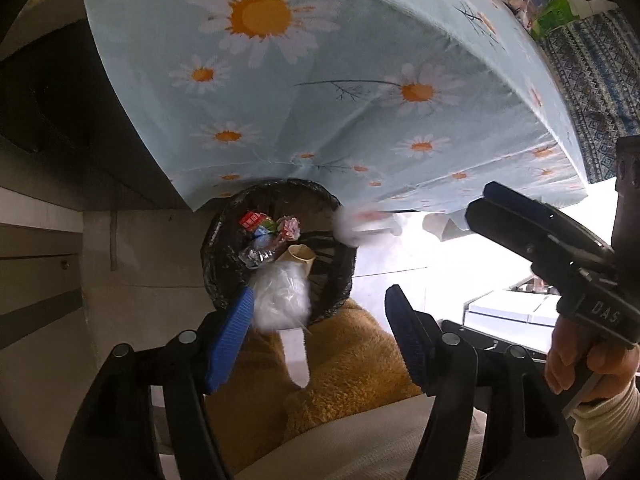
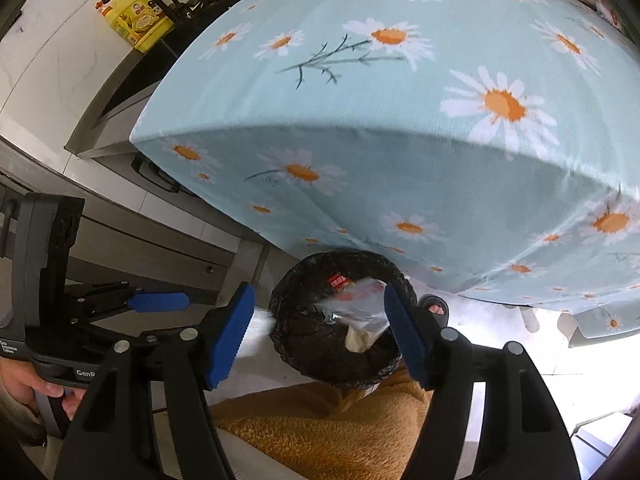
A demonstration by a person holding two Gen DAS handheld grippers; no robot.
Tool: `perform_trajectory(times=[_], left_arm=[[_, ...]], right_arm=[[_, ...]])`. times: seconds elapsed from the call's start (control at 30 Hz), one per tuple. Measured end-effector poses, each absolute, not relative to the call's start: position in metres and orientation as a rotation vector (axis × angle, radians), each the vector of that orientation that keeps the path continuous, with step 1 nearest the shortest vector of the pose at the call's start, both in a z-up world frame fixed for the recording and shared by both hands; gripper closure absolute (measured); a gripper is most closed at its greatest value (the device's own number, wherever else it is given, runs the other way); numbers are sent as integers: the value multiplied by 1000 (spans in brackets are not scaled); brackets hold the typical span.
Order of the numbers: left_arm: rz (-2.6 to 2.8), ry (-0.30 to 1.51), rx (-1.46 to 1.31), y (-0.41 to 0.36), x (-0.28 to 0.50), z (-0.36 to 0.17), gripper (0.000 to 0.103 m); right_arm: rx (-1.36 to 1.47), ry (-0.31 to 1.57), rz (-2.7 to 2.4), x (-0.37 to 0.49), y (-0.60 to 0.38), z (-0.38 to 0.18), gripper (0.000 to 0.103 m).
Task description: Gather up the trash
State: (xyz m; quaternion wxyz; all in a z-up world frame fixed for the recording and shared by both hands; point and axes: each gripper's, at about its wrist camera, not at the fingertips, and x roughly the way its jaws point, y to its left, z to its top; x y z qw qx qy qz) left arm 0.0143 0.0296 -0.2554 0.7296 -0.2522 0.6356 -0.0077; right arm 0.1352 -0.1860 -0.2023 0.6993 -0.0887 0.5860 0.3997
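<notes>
A black-lined trash bin [image 1: 336,276] stands on the floor under the table edge, holding a red wrapper [image 1: 251,221], a pink wrapper, a clear bottle and a paper cup [image 1: 300,255]. My left gripper [image 1: 320,336] hangs open above it. A blurred white plastic wad [image 1: 282,300] is beside its left pad, over the bin's rim. My right gripper [image 2: 318,332] is open over the same bin [image 2: 304,344]. A blurred clear plastic piece [image 2: 356,304] lies by its right pad, pressed from one side at most. A white blur [image 1: 348,226] sits at the bin's right rim.
The table with a light-blue daisy cloth [image 2: 400,120] overhangs the bin's far side. A person's fluffy orange garment [image 1: 352,364] lies just below the bin, a slippered foot [image 2: 434,306] to its right. Cabinets [image 2: 140,240] and a yellow oil bottle [image 2: 136,20] stand to the left.
</notes>
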Motion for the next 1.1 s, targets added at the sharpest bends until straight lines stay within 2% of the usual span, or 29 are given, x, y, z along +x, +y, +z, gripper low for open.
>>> perform_trajectory(times=[0.57, 1.1], left_arm=[[-3, 1342, -569, 38, 29, -234, 37], [-40, 1170, -494, 36, 50, -161, 37]], right_arm=[[-167, 1252, 865, 151, -192, -179, 36], [-131, 1091, 859, 169, -201, -119, 35]])
